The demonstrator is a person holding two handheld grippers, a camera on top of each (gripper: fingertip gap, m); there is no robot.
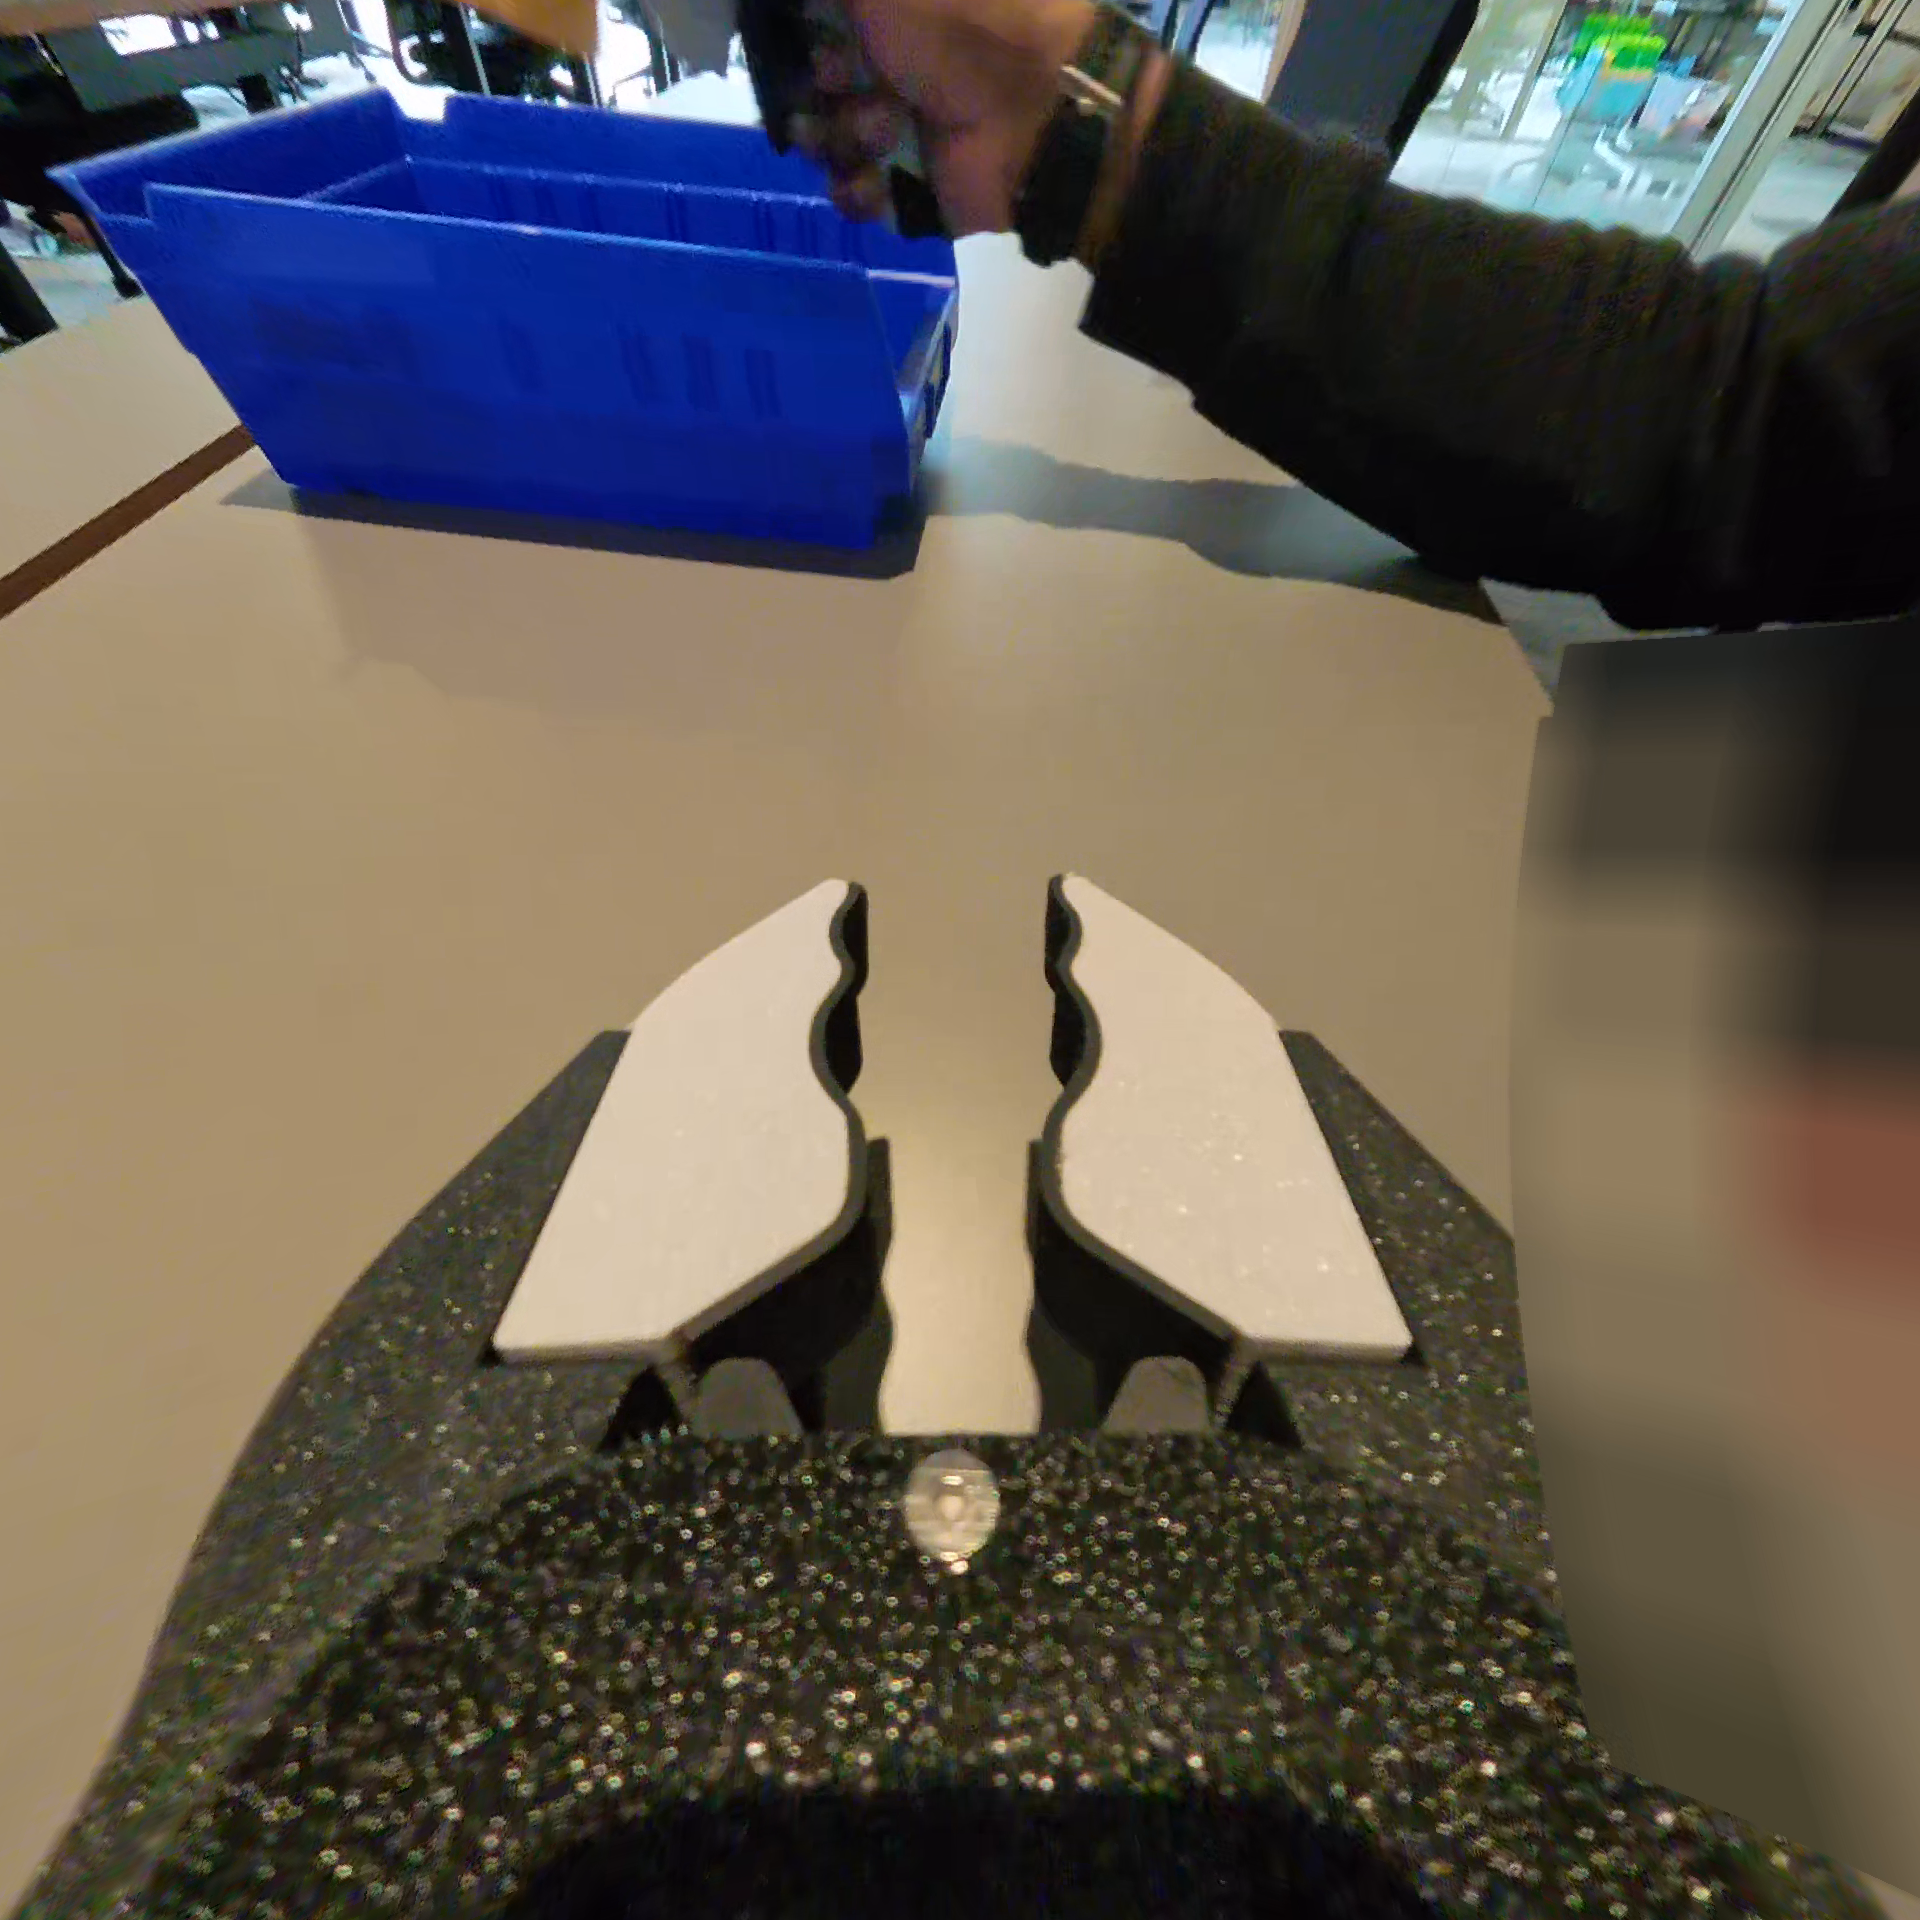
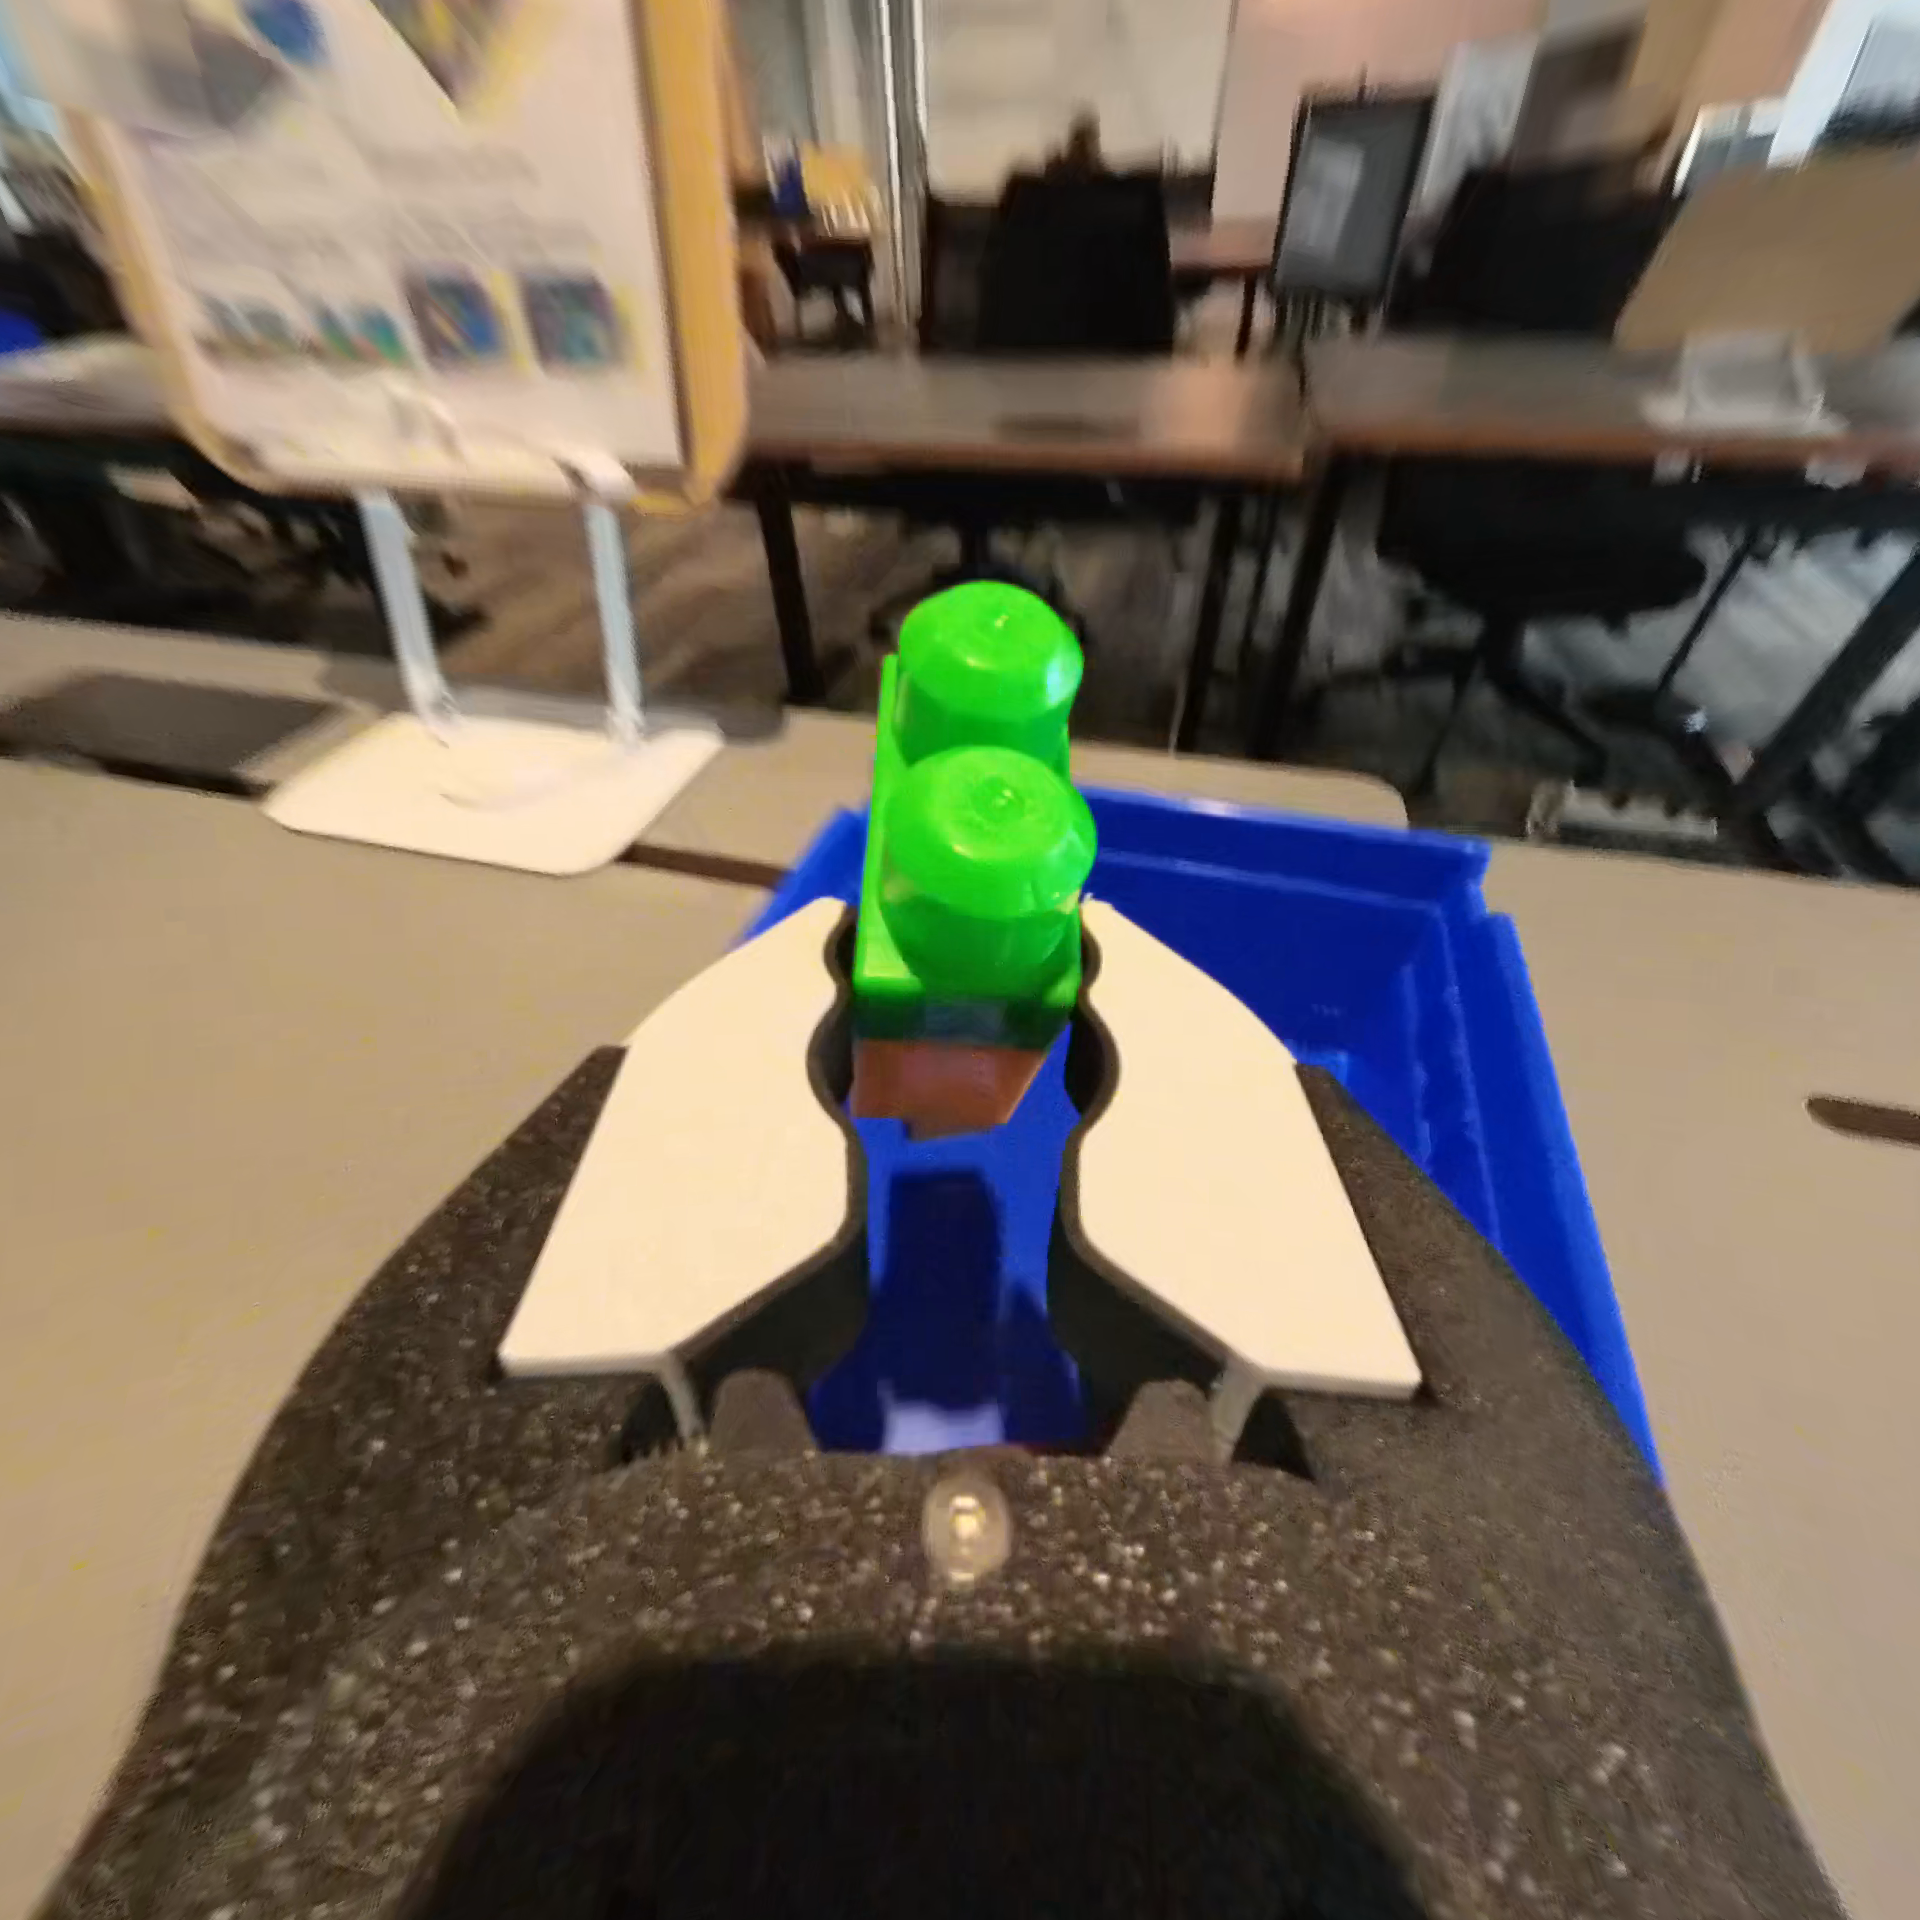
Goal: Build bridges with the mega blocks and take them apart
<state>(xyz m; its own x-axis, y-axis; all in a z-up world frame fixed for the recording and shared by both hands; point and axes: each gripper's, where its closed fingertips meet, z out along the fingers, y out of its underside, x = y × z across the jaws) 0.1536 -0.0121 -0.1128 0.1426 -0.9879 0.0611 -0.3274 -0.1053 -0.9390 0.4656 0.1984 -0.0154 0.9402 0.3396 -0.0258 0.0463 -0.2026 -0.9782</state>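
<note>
Green mega block, studs toward the camera, sits clamped between the right gripper fingers above the blue bin, a brown piece beneath it. Left gripper hangs over bare desk, fingers narrowly apart, holding nothing. Judged step: fetching a block; next, carry it clear of the bin and set it on the desk.

Green block in the right claw: glossy, smooth plastic. Blue bin under it: smooth plastic, slight sheen. Claw bodies: black, speckled, rough; fingers matt pale grey. Worktop below left claw: matt, smooth beige.
</note>
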